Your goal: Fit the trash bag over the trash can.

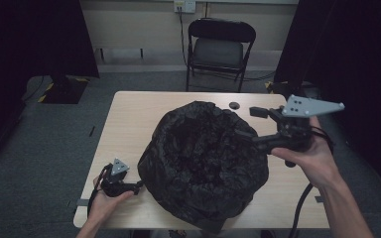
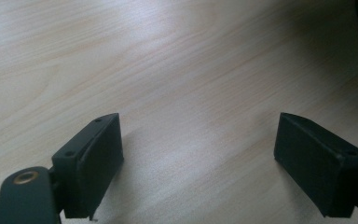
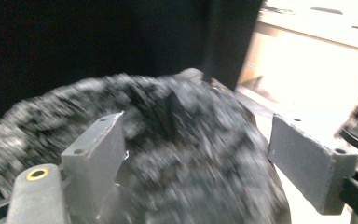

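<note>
Left gripper (image 2: 199,161) released, jaws wide over bare table (image 2: 168,70); right gripper (image 3: 196,161) released, black bag (image 3: 168,154) just ahead.

The high view looks forward and down from above the near edge of the pale wooden rectangular table (image 1: 129,119), taking in the crumpled black plastic bag (image 1: 206,158) on it. The left gripper view faces bare tabletop (image 2: 177,70) from close by. The right gripper view, blurred, looks closely across that bag (image 3: 177,163), shared with the high view.
</note>
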The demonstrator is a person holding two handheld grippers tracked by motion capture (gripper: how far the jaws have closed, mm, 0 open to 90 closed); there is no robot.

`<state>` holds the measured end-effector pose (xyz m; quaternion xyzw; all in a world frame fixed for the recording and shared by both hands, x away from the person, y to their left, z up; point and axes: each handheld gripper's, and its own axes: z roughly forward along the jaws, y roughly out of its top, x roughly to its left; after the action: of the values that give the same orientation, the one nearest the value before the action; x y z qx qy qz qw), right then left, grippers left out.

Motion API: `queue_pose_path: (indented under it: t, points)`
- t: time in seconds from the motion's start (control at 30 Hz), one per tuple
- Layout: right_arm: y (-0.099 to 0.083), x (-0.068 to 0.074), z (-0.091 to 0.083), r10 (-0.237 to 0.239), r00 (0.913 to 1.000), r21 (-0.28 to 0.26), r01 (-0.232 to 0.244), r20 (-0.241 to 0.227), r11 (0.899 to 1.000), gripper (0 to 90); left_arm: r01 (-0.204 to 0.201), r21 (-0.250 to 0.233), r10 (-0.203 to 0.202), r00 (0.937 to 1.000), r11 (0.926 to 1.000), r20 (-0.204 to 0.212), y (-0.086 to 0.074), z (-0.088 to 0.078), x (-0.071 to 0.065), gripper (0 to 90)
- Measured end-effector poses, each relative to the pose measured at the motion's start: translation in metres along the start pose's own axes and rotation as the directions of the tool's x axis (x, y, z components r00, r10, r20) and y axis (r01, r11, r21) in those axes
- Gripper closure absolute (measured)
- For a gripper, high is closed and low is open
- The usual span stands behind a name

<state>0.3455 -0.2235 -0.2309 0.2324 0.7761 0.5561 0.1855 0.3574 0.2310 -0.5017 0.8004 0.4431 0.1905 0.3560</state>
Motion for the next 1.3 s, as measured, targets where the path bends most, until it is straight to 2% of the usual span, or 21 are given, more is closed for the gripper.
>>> queue_pose_path:
  t: [0.07,0.17,0.23,0.37,0.43,0.5,0.57,0.63,0.73,0.8,0.87,0.93,0.97,1.07,1.13,1.3]
  points:
    - [-0.018,-0.004,-0.008,0.047,0.9979,-0.022,-0.046,0.043,0.999,16.2,0.0,0.0,0.0,1.0,1.0,-0.001,0.0,0.0,0.0,14.6]
    - [-0.04,-0.012,-0.023,0.102,0.9901,-0.068,-0.096,0.097,0.993,15.3,0.002,0.003,-0.002,1.0,1.0,-0.002,0.0,0.0,0.0,14.5]
    - [-0.052,-0.016,-0.031,0.135,0.9827,-0.087,-0.124,0.127,0.988,14.9,0.002,0.004,-0.002,1.0,1.0,-0.005,0.0,0.0,-0.001,14.0]
    - [-0.075,-0.021,-0.045,0.187,0.9626,-0.117,-0.167,0.196,0.979,14.8,0.012,0.006,-0.012,0.9999,0.9999,-0.012,0.0,0.0,-0.002,12.6]
    - [-0.088,-0.02,-0.048,0.2,0.953,-0.113,-0.178,0.228,0.978,14.8,0.011,0.008,-0.011,0.9998,0.9999,-0.014,0.0,0.0,-0.002,12.3]
    - [-0.101,-0.018,-0.049,0.222,0.9462,-0.11,-0.202,0.235,0.973,14.8,0.011,0.008,-0.011,0.9999,0.9999,-0.013,0.0,0.0,-0.002,11.8]
    - [-0.116,-0.017,-0.048,0.232,0.9428,-0.08,-0.219,0.239,0.972,14.8,0.012,0.01,-0.012,0.9998,0.9999,-0.015,0.0,0.0,-0.003,11.4]
    - [-0.13,-0.017,-0.047,0.246,0.9357,-0.062,-0.238,0.253,0.969,14.8,0.018,0.01,-0.018,0.9996,0.9998,-0.021,0.0,0.0,-0.004,11.3]
    - [-0.149,-0.017,-0.046,0.244,0.9244,-0.051,-0.24,0.293,0.969,14.9,0.02,0.009,-0.02,0.9995,0.9998,-0.023,0.0,0.0,-0.004,11.1]
    - [-0.163,-0.018,-0.044,0.245,0.9153,-0.04,-0.246,0.32,0.969,15.0,0.025,0.008,-0.024,0.9994,0.9997,-0.025,0.0,0.0,-0.005,11.0]
    - [-0.178,-0.021,-0.042,0.246,0.902,-0.02,-0.256,0.355,0.967,14.8,0.027,0.008,-0.026,0.9993,0.9996,-0.027,0.0,0.0,-0.005,11.0]
    - [-0.193,-0.025,-0.039,0.268,0.8819,-0.01,-0.287,0.388,0.958,14.6,0.027,0.008,-0.026,0.9993,0.9996,-0.027,0.0,0.0,-0.005,11.0]
    - [-0.202,-0.028,-0.037,0.269,0.875,0.006,-0.296,0.403,0.955,14.6,0.027,0.008,-0.026,0.9993,0.9996,-0.028,0.0,0.0,-0.005,10.9]
    - [-0.227,-0.035,-0.032,0.304,0.8578,0.042,-0.352,0.414,0.935,17.5,0.024,0.011,-0.024,0.999,0.9996,-0.037,0.0,0.0,-0.005,10.6]
    - [-0.241,-0.04,-0.03,0.302,0.8466,0.076,-0.37,0.438,0.926,16.7,0.03,0.015,-0.029,0.9988,0.9994,-0.04,0.0,0.001,-0.006,9.2]
    - [-0.268,-0.051,-0.027,0.298,0.8139,0.158,-0.424,0.499,0.892,15.9,0.033,0.017,-0.032,0.9986,0.9993,-0.043,0.001,0.001,-0.006,8.2]
